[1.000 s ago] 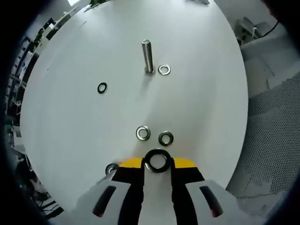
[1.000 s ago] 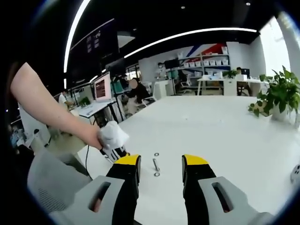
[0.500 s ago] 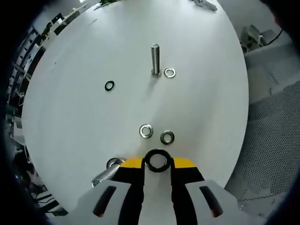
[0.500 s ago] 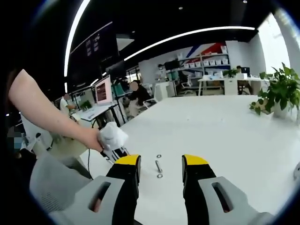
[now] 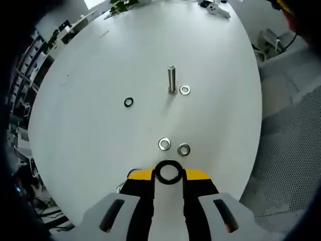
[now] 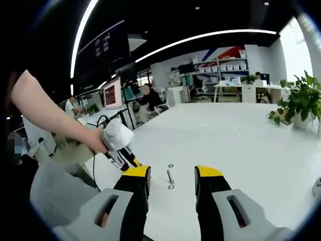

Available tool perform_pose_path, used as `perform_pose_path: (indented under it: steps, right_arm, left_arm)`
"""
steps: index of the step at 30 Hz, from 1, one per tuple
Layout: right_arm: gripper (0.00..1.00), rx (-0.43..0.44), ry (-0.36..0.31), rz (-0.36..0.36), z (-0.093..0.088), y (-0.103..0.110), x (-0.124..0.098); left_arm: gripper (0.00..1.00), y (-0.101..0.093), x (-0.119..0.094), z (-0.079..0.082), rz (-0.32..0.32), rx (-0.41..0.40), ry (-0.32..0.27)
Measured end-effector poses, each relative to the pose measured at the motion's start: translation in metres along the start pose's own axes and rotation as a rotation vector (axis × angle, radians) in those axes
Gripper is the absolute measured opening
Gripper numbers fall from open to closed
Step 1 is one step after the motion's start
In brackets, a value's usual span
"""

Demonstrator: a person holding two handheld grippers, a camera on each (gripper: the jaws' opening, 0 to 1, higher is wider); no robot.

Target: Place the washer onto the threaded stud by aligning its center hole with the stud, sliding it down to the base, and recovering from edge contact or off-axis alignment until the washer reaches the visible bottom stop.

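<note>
Four spare washers lie on the counter (image 5: pixel 90 150); going left to right, a dark one (image 5: pixel 129 102), then the upright stud (image 5: pixel 172 80). We carry the washer (image 5: pixel 168 171) clenched flat in the left tool (image 5: pixel 168 175), hole exposed for alignment. The right tool (image 6: pixel 170 173) is released, parked aside.

No text, label or number can be read — the wall signs are too blurred.

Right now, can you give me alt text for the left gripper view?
The left gripper holds a dark washer between its jaws above a white round table. Ahead, an upright threaded stud stands with a silver washer beside its base; three more loose washers lie nearer.
</note>
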State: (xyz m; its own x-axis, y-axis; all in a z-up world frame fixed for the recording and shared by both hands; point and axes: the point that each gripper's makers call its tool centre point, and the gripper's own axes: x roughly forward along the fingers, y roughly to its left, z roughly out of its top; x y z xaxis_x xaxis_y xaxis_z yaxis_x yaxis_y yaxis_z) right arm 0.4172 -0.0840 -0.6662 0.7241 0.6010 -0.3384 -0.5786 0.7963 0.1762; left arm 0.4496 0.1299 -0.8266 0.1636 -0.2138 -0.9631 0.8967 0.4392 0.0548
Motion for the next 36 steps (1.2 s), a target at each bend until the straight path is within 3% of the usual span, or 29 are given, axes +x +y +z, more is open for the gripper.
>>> perform_pose_path:
  steps: [12,18,26,36]
  right_arm:
    - [0.38,-0.007,0.008,-0.020,-0.002,-0.004,0.000]
    - [0.38,-0.002,0.012,-0.024,-0.003,-0.005,0.000]
    - [0.38,0.000,0.016,-0.023,-0.004,-0.005,0.000]
    - [0.38,0.008,0.013,-0.025,-0.004,-0.006,0.000]
  left_arm:
    - [0.19,0.019,-0.027,-0.002,0.039,0.011,-0.041]
    - [0.19,0.021,-0.040,0.006,0.046,0.033,-0.060]
    - [0.19,0.032,-0.044,-0.002,0.077,0.060,-0.004]
    - [0.19,0.040,-0.032,-0.009,0.065,0.091,0.057]
